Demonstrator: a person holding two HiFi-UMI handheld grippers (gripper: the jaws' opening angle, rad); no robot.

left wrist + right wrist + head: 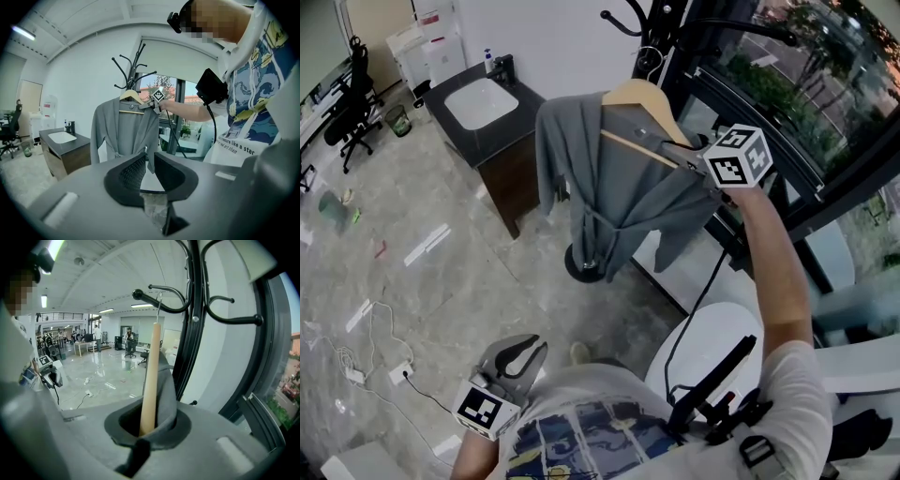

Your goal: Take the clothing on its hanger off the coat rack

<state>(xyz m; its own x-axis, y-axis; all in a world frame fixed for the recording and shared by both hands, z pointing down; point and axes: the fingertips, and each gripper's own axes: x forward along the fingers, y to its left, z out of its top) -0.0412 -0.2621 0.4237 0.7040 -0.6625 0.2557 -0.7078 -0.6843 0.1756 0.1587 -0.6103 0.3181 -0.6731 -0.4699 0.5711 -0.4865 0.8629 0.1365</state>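
Observation:
A grey garment (609, 202) hangs on a wooden hanger (639, 101), whose wire hook (159, 305) rests over an arm of the black coat rack (661, 28). My right gripper (682, 153) is raised to the hanger's right shoulder. In the right gripper view this gripper (150, 427) is shut on the wooden hanger arm (151, 380) together with a fold of grey cloth (168, 385). My left gripper (525, 354) hangs low by the person's waist, open and holding nothing. From the left gripper view (147, 157) the garment (124, 131) is seen some way off.
A dark cabinet with a white sink (483, 103) stands left of the rack. The rack's round base (581, 264) is on the floor under the garment. A window frame (787, 141) runs close behind the rack. A white round seat (712, 342) and floor cables (366, 361) lie nearby.

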